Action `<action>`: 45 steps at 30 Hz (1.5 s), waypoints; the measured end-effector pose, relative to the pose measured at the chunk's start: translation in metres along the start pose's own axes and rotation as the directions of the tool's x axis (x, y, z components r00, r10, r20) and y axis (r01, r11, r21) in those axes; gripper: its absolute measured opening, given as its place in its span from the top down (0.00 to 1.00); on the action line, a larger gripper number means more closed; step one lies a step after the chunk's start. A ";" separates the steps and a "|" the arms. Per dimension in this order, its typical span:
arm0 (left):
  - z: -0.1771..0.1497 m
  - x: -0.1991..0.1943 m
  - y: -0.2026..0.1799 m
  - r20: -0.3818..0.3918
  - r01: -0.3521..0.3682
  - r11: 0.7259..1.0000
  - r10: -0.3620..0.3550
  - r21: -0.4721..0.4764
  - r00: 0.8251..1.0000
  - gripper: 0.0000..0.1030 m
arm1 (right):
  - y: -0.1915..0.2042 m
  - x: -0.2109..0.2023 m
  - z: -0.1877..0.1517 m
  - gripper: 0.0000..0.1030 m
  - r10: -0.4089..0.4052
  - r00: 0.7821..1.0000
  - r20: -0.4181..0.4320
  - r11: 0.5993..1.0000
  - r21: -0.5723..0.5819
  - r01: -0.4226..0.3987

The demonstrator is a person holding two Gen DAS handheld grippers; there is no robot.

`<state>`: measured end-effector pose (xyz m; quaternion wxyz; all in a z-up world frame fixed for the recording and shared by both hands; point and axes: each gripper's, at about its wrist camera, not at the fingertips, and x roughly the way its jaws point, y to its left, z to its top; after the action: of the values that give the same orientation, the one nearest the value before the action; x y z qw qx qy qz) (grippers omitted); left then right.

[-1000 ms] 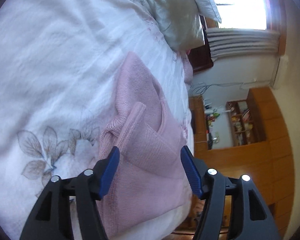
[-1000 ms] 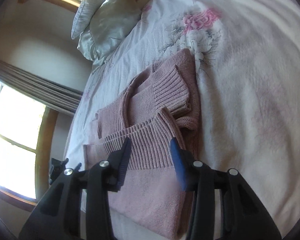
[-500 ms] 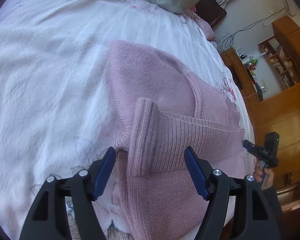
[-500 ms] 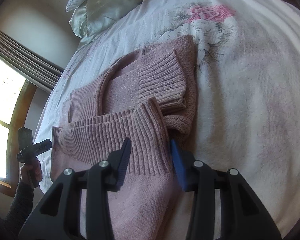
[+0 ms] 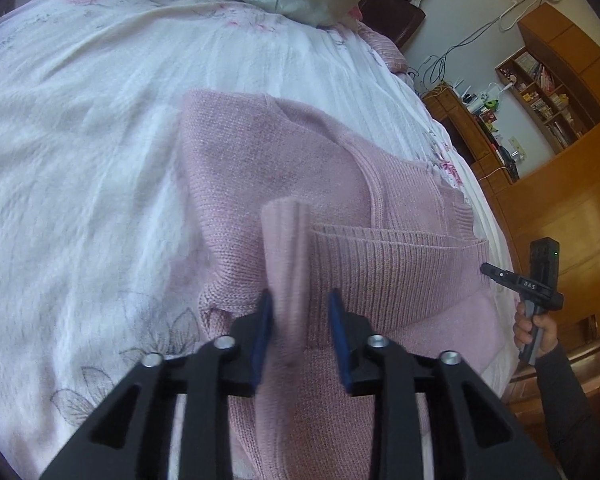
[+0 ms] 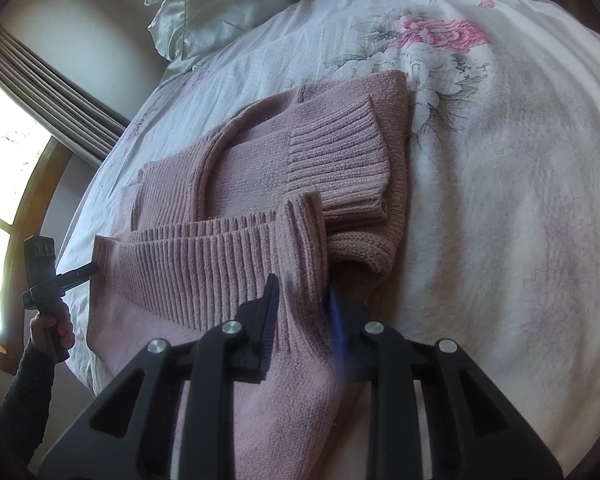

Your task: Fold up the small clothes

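- The pink knit sweater [image 5: 284, 168] lies on the floral bedspread [image 5: 80, 168], occupying the centre and lower centre of both wrist views.
- The ribbed hem [image 6: 204, 268] is doubled back across the body of the garment; one ribbed cuff [image 6: 340, 160] rests on top at centre right of the right wrist view.
- The left gripper [image 5: 300, 332] is clenched on the corner of the hem, which stands up between the blue pads at lower centre of the left wrist view.
- The right gripper [image 6: 304, 324] is clamped on the opposite hem corner, at lower centre of its view.
- Each tool is angled downward toward the bed, and each is visible at the lateral edge of the other's view, held in a hand [image 5: 538, 330] with a dark sleeve.
- Step judged in hand: carrying the hem toward the neckline [image 6: 208, 160].
- Both corners should be advanced at an equal rate, so that the fold line stays straight.
- The hem should be kept taut between the two tools; slack is likely to bunch the knit.
- The hem should be kept low, so that the cuff is not dragged out of place.
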<state>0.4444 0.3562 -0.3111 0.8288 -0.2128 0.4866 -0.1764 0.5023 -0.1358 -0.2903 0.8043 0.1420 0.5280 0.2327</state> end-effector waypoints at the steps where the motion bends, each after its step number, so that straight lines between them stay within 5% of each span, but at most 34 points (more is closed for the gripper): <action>1: -0.001 0.000 -0.001 0.003 0.000 1.000 0.000 0.007 1.000 0.72 | 0.000 0.000 0.000 0.77 0.002 1.000 0.000 1.000 -0.001 -0.002; 3: -0.003 -0.005 -0.004 0.022 -0.003 1.000 0.002 0.010 1.000 0.92 | 0.003 -0.004 -0.001 0.90 -0.009 1.000 0.013 1.000 -0.008 0.009; 14: 0.000 -0.076 -0.038 0.168 0.074 0.995 -0.085 0.069 0.982 0.93 | 0.048 -0.089 -0.002 0.92 0.025 0.981 0.191 0.996 -0.093 -0.007; 22: 0.062 -0.113 -0.055 0.250 0.085 0.991 -0.109 0.103 0.962 0.93 | 0.066 -0.119 0.050 0.92 0.014 0.956 0.292 0.995 -0.094 0.014; 32: 0.134 -0.047 -0.032 0.174 0.048 0.999 -0.049 0.012 0.984 0.93 | 0.045 -0.056 0.132 0.92 -0.091 0.971 0.222 0.996 0.000 0.093; 40: 0.150 0.015 0.012 0.077 -0.012 0.995 0.019 -0.100 0.997 0.93 | 0.007 0.020 0.151 0.92 -0.201 0.975 0.092 0.978 0.072 0.195; 45: 0.158 0.017 0.021 0.091 0.022 0.992 -0.011 -0.121 0.996 0.93 | 0.003 0.021 0.155 0.92 -0.188 0.976 0.107 0.980 0.084 0.180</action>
<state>0.5940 0.3940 -0.2658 0.8337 -0.2750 0.4568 -0.1434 0.6506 -0.1196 -0.2434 0.8455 0.1350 0.5002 0.1292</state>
